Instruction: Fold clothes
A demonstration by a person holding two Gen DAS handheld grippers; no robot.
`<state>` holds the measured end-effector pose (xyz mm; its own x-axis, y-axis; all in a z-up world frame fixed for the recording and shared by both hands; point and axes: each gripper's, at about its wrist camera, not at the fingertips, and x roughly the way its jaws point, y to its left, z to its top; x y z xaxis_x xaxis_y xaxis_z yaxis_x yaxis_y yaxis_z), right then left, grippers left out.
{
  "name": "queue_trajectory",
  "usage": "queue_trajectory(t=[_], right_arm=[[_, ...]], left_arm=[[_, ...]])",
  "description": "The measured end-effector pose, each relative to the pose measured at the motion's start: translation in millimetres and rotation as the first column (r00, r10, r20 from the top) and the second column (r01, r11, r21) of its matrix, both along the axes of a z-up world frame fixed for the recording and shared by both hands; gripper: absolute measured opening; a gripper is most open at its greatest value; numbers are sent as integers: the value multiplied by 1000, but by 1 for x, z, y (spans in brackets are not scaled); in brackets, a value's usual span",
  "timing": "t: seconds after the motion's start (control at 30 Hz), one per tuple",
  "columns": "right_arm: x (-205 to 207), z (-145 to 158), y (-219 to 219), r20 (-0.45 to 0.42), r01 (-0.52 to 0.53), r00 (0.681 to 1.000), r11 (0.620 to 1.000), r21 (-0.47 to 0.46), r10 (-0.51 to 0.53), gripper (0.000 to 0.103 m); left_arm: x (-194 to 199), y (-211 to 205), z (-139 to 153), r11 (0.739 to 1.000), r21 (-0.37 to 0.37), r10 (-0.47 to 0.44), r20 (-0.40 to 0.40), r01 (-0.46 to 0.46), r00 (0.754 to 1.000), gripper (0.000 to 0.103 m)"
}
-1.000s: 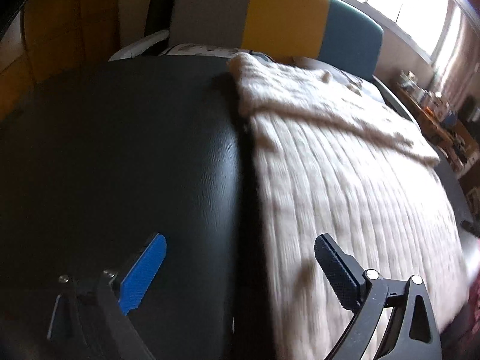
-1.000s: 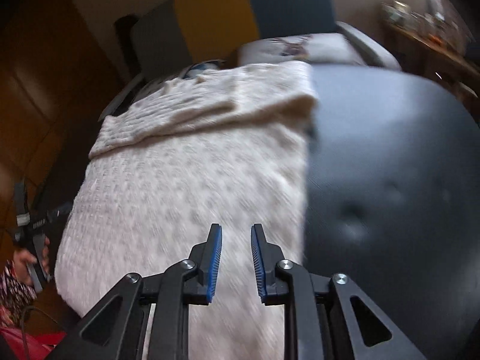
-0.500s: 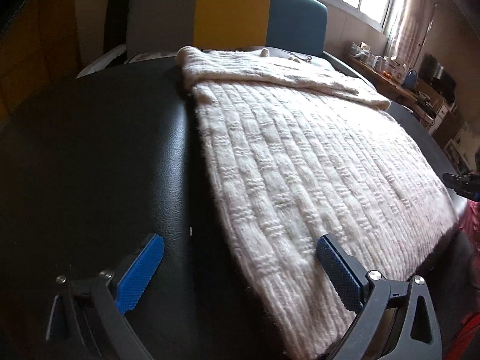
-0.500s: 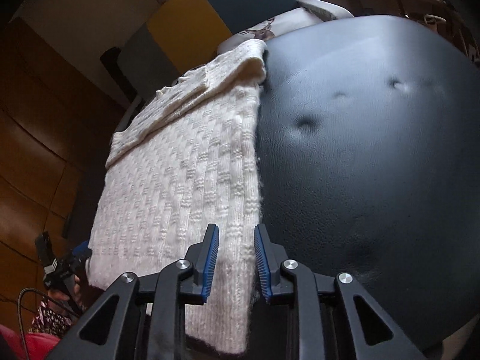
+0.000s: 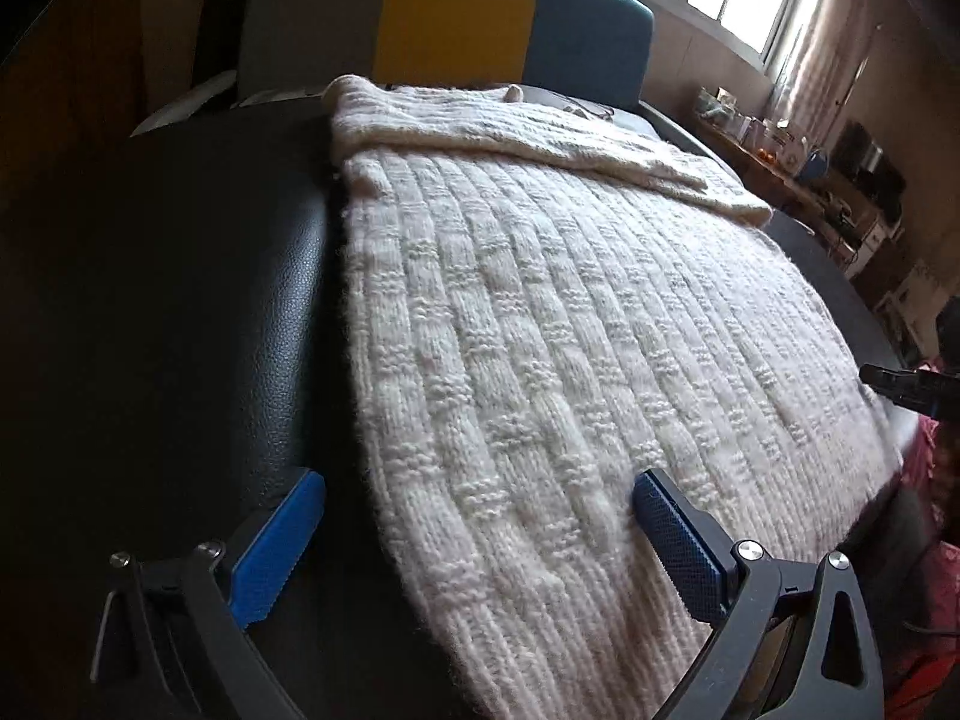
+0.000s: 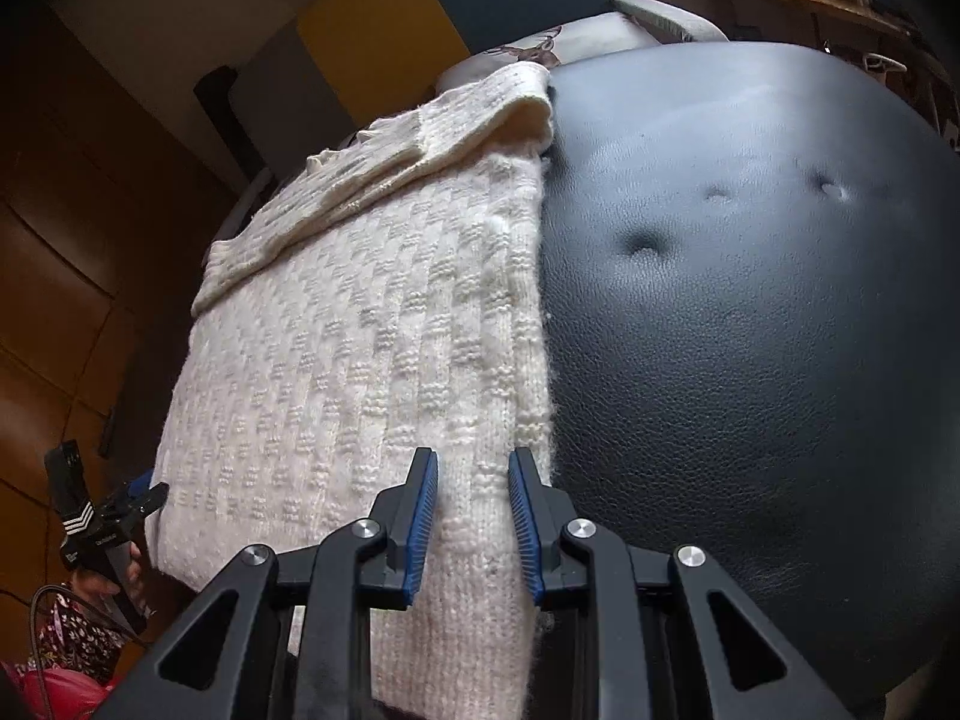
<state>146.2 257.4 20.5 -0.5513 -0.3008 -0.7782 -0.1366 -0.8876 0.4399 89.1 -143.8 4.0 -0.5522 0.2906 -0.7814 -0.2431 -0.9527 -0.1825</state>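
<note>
Both of my grippers have dropped closer to the near hem of the cream knitted sweater (image 5: 576, 360) since half a second ago, and the blur of a second ago is gone. On the far left of the left wrist view lies bare black leather of the ottoman (image 5: 180, 300) that carries the sweater. My left gripper (image 5: 480, 540) is spread wide, one blue pad (image 5: 279, 546) over the leather and the other (image 5: 678, 546) over the knit, so the sweater's left edge runs up between them; nothing is held. The sweater lies flat down the middle of the ottoman, its hem hanging over the near edge and a folded sleeve (image 5: 540, 132) lying across its far end. Behind stands a headboard (image 5: 456, 18) in grey, yellow and teal panels. At the right edge of that view the tip of my right gripper (image 5: 906, 387) shows beside the sweater's right corner.

In the right wrist view, my left gripper (image 6: 129, 510) shows small at the sweater's (image 6: 360, 348) left corner, with my hand (image 6: 102, 579) behind it. My right gripper (image 6: 474, 522) has its jaws narrowly parted, straddling the knit at the hem by the right edge; whether the pads touch the fabric I cannot tell. To the right stretches tufted black leather (image 6: 750, 312).
</note>
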Motion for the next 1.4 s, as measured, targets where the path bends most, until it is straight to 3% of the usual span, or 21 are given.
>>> queue_trajectory(t=[0.1,0.23,0.3,0.37,0.47,0.57,0.63,0.7,0.87,0.97,1.03,1.1,1.2,1.33,1.4], right_arm=[[-1,9,-3,-8,18,1000,997,70,-17,24],[-7,36,-11,-116,27,993,983,181,-6,24],[-22,45,-21,-143,-3,989,971,239,38,18],[-42,47,-28,-140,-26,988,963,268,66,17],[-78,42,-38,-133,-49,987,948,313,94,17],[-111,27,-39,-104,-69,989,940,334,109,17],[-129,16,-35,-79,-75,991,942,328,106,17],[-137,2,-29,-31,-68,996,948,309,82,16],[-124,-10,1,-60,21,998,984,178,-10,8],[-124,-5,8,-40,42,998,993,112,-38,10],[-114,11,1,-66,4,998,994,109,3,13],[-100,25,-7,-84,-47,995,992,116,57,24],[-72,36,-15,-55,-135,988,981,138,144,25],[-25,34,-3,-12,-138,990,986,90,140,26],[-6,29,4,10,-122,992,990,64,122,28]], left_arm=[[-13,-4,12,1000,-8,28,-40,-28,999,99],[-30,-9,28,998,-17,64,-95,-66,993,98],[-47,-7,35,997,-15,75,-117,-78,990,83],[-84,4,34,996,-37,79,-106,-84,991,70],[-127,13,21,994,-35,99,-42,-101,994,63],[-155,8,4,989,-17,150,32,-150,988,65],[-159,-3,-3,984,42,171,64,-174,983,68],[-156,-11,-6,983,86,157,72,-163,985,68],[-148,-12,-4,988,71,130,61,-134,990,68],[-138,-15,5,985,99,133,71,-140,989,68],[-119,-19,13,984,142,98,62,-106,993,72],[-95,-23,20,984,167,46,56,-55,997,84],[-56,-29,19,986,164,-21,67,10,998,87],[-10,-43,7,990,140,-31,100,17,994,89],[11,-49,5,983,180,-39,94,21,995,93]])
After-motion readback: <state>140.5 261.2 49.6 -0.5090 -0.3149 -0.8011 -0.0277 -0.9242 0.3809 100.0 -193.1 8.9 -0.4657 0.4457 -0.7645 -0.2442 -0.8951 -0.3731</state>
